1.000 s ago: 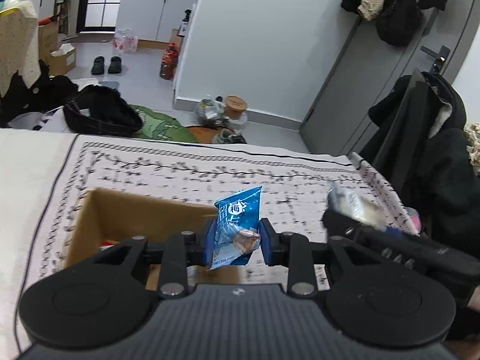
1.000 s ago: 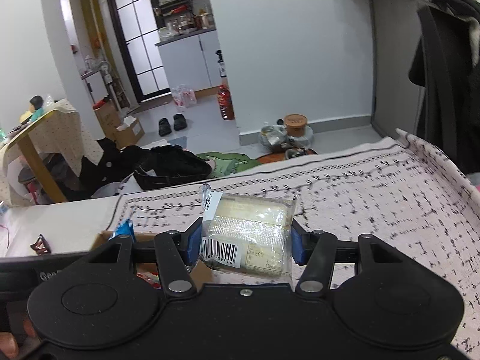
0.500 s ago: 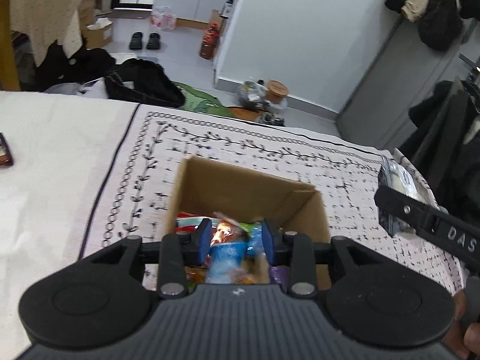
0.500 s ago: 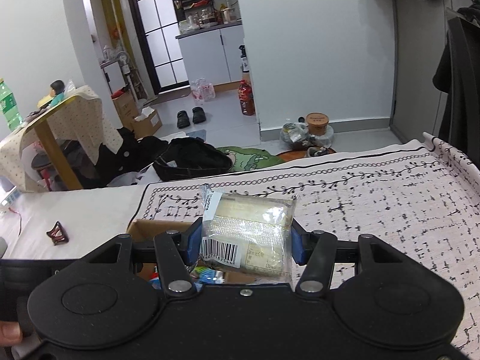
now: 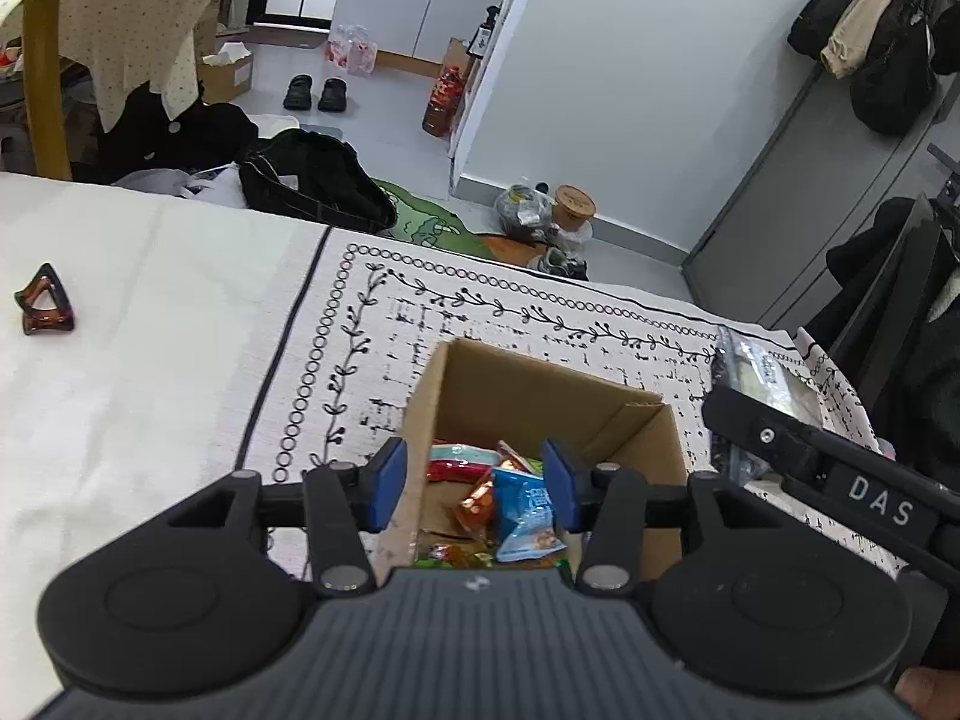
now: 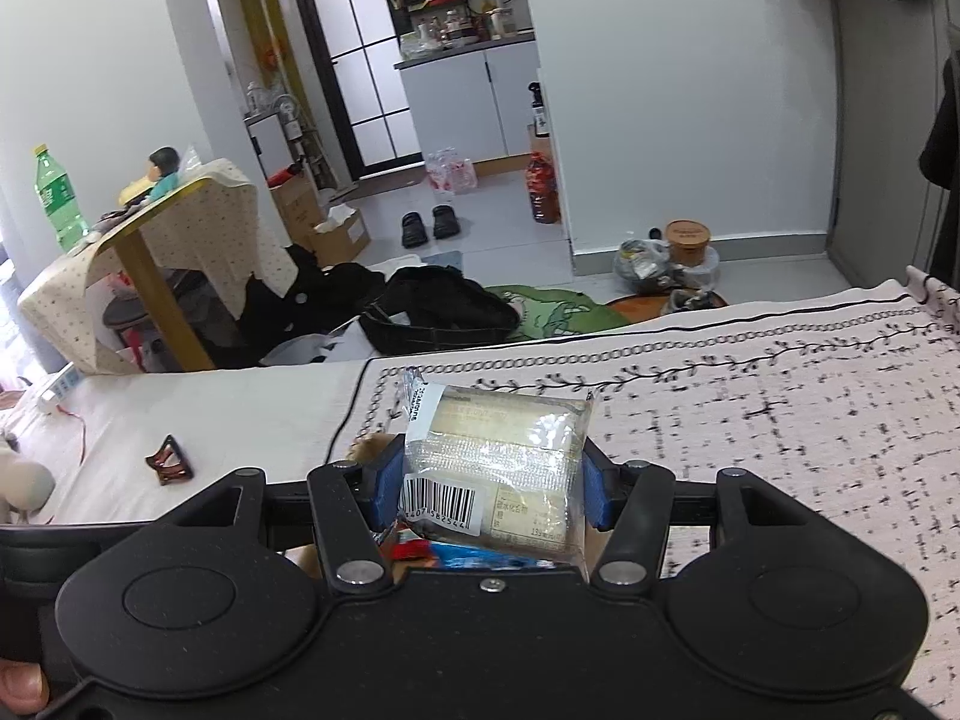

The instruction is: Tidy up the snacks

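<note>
Left wrist: blue packet [image 5: 528, 516] in box [image 5: 606, 414].

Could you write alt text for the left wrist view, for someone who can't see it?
The left gripper hangs over a cardboard box of snacks, its jaws opening, a blue packet lying in the box below. The box sits on a patterned cloth.

A patterned cloth [image 5: 372, 324] is spread over the bed [image 5: 120, 360]; on it a cardboard box [image 5: 480, 384] is set (a brown hair clip [image 5: 45, 300] lies apart).
</note>
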`<state>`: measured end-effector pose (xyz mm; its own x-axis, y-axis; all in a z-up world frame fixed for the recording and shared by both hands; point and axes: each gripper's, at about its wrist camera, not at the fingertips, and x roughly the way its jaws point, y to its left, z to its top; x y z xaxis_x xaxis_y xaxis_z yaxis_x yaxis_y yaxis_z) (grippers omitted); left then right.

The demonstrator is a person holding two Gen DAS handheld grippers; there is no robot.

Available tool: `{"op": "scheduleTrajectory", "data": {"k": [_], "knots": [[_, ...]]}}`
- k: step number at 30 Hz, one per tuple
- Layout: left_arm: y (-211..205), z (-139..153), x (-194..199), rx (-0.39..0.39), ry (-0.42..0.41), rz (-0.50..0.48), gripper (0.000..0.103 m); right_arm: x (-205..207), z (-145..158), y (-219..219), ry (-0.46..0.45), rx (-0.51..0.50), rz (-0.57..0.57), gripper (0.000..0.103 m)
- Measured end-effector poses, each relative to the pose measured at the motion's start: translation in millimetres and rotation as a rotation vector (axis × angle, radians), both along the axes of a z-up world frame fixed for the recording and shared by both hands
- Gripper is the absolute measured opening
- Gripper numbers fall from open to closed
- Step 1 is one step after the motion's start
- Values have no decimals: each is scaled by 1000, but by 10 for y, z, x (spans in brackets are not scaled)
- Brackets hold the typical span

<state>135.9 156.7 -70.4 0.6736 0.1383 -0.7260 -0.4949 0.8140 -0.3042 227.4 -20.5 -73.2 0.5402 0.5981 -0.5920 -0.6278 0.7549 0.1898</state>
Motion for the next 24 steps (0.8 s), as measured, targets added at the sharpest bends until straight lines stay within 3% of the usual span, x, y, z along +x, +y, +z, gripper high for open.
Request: {"op": "scheduleTrajectory", "data": {"k": [3,8,20,24], "knots": [[42,18,-73,4,3,4,50,-13,-24,84,29,11,8,56],[120,24,-176,12,6,9,50,26,-69,110,159,102,22,68],[173,21,-344,12,-11,21,51,-28,43,-161,92,41,-16,70],[84,36,-362,36,-14,2,58,-64,60,-287,74,16,-27,72]]}}
